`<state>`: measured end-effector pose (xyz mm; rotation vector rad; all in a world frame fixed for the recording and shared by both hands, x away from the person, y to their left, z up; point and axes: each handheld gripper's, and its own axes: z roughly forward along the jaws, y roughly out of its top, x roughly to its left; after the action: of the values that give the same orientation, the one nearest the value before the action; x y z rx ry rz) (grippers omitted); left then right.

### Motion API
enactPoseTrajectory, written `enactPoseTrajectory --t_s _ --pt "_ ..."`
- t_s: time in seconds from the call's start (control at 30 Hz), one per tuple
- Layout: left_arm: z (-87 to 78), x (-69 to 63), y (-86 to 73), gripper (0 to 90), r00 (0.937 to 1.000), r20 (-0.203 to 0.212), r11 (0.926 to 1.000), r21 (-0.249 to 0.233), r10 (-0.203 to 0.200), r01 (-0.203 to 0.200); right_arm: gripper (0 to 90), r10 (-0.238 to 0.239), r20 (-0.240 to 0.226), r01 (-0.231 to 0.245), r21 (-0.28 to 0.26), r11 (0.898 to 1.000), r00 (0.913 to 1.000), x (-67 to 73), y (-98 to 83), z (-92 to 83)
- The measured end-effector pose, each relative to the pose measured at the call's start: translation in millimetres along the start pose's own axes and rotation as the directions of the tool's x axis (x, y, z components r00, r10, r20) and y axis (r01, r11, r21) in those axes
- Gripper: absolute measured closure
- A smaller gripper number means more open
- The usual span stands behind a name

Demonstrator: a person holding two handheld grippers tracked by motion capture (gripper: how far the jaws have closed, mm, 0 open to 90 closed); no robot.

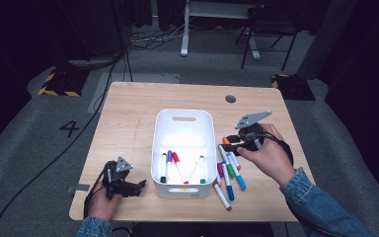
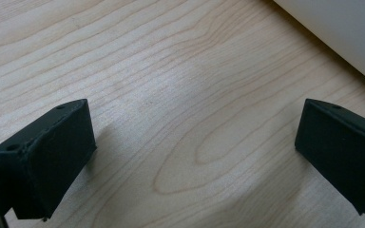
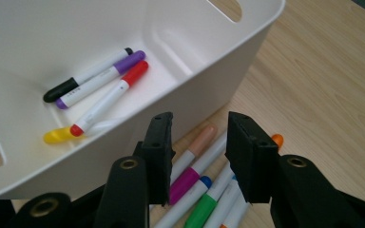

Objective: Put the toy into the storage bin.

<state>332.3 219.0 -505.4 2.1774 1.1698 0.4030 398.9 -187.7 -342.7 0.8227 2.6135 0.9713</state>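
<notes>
- High view: the white bin (image 1: pixel 183 148) stands on the table (image 1: pixel 128 123); loose markers (image 1: pixel 228 173) lie just right of the bin, under the right gripper (image 1: pixel 225 147).
- Left gripper view: the left gripper (image 2: pixel 195 152) is left of the bin, jaws wide apart, nothing between them.
- Right gripper view: the jaws stand apart above the markers beside the bin, gripping nothing.

Overhead light falls brightly on the table (image 1: pixel 128 123) while the surrounding room stays dim. The white bin (image 1: pixel 183 148) glares slightly. Soft shadows trail the jaws; close views blur at the bottom.
</notes>
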Motion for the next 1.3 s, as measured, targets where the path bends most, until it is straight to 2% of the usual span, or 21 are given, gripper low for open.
enactPoseTrajectory --t_s 0.17,0.4,0.6,0.8,0.87,1.03,1.3 --pt "0.0 0.0 0.0 0.0 1.0 -0.001 1.0 0.0 0.0 0.0 62.9 0.03 0.028 -0.031 0.03 0.999 0.9992 -18.2 -10.4 9.2" --pt "0.0 -0.1 -0.1 0.0 1.0 0.001 1.0 0.0 0.0 0.0 63.3 0.077 0.042 -0.08 0.074 0.994 0.9961 -40.6 -24.1 26.2" --pt "0.0 -0.5 -0.5 0.0 1.0 0.005 1.0 -0.001 -0.006 0.006 63.7 0.109 0.065 -0.117 0.12 0.986 0.9919 -58.9 -35.9 45.4" --pt "-0.3 -0.3 -0.5 0.0 1.0 0.005 1.0 0.002 -0.004 0.004 64.2 0.146 0.077 -0.156 0.143 0.977 0.9863 -72.4 -47.3 61.9" --pt "-0.2 -0.4 -0.5 0.0 1.0 0.005 1.0 0.0 -0.006 0.006 64.2 0.17 0.074 -0.18 0.155 0.971 0.9826 -75.4 -51.2 67.0" --pt "-0.2 -0.4 -0.5 0.0 1.0 0.005 1.0 0.0 -0.006 0.006 64.2 0.189 0.079 -0.2 0.172 0.965 0.9788 -80.0 -59.0 77.0" --pt "-0.2 0.0 -0.3 0.0 1.0 0.004 1.0 0.002 -0.002 0.002 63.3 0.21 0.069 -0.22 0.182 0.958 0.9752 -80.4 -66.9 91.3"
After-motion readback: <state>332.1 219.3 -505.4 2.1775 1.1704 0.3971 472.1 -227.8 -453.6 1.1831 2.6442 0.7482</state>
